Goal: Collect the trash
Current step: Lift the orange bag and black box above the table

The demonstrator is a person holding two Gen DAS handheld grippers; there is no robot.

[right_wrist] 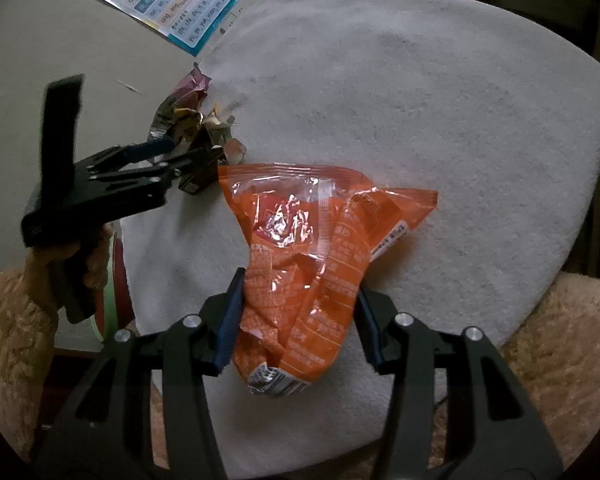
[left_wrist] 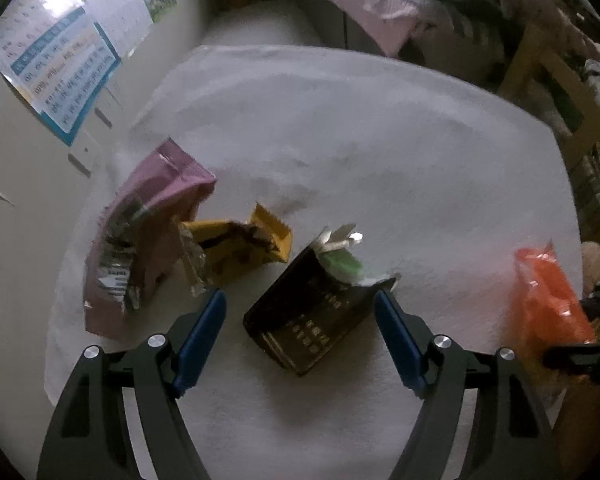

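Orange snack bag point(right_wrist: 304, 264) pinched at its lower end by right gripper point(right_wrist: 298, 320) low in frame, left gripper point(left_wrist: 300, 304) spread wide over black wrapper point(left_wrist: 312, 312), yellow wrapper point(left_wrist: 240, 248) and pink pouch point(left_wrist: 140, 240) just left of it, all on white towel point(left_wrist: 340, 140), alphabet poster point(right_wrist: 172, 0) upper left.

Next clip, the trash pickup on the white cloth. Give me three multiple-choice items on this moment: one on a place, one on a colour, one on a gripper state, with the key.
1. Where does the black packet lie?
A. between the open fingers of the left gripper
B. inside the orange bag
C. on the wall poster

2. What colour is the wrapper beside the pink pouch?
A. blue
B. yellow
C. white

3. What is the right gripper doing?
A. standing open and empty
B. closed on the orange bag
C. holding the pink pouch

Key: 1 A, the packet sits on the cloth between the spread blue pads; 2 B, it is yellow with dark print; 3 B, both pads press the bag's sides.
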